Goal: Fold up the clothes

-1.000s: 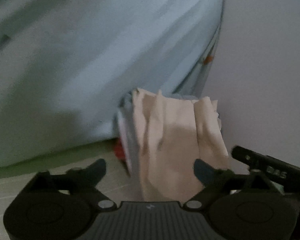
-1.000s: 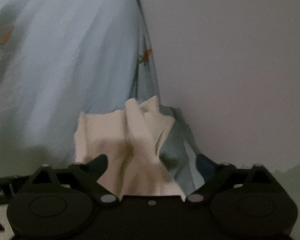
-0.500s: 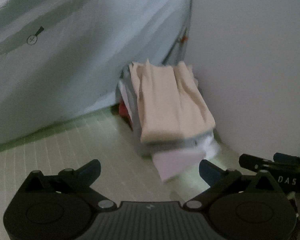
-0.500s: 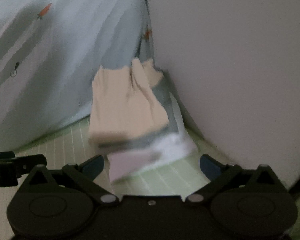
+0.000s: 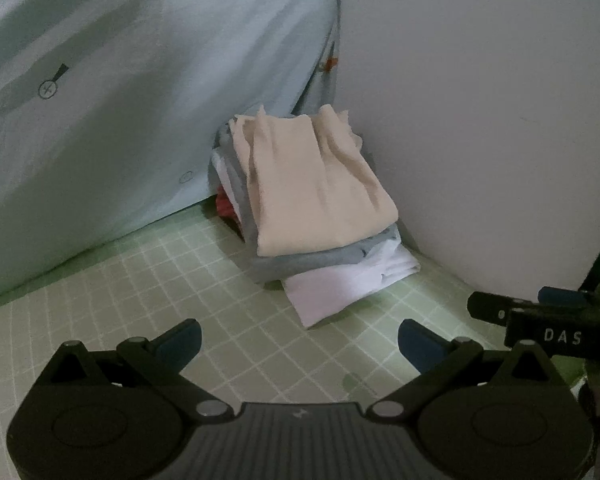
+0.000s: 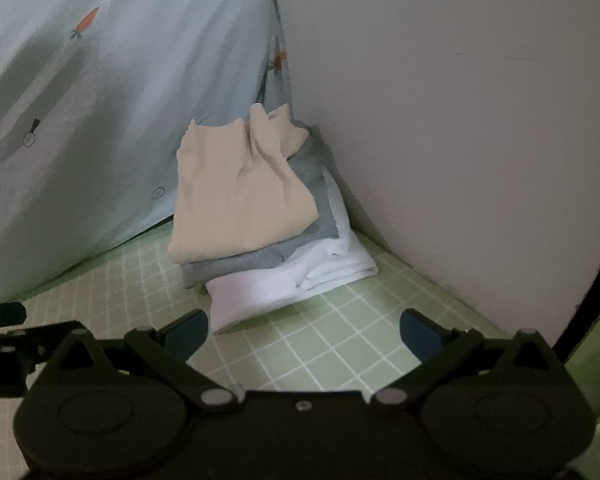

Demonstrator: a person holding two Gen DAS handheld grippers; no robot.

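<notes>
Beige folded cotton garment (image 5: 316, 184) topped my grey-and-white folded stack (image 6: 276, 268) in the corner on green checked bedding (image 5: 148, 292), left gripper (image 5: 298, 340) and right gripper (image 6: 304, 330) both spread empty, folding apparently finished.

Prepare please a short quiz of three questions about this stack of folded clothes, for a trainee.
1. True or false: the left gripper grips the folded beige garment.
2. Which lies directly under it: A grey folded garment, B white folded garment, C green checked sheet?
3. Fill in: both grippers (right gripper) are ____.

Key: 1 false; 2 A; 3 open.
</notes>
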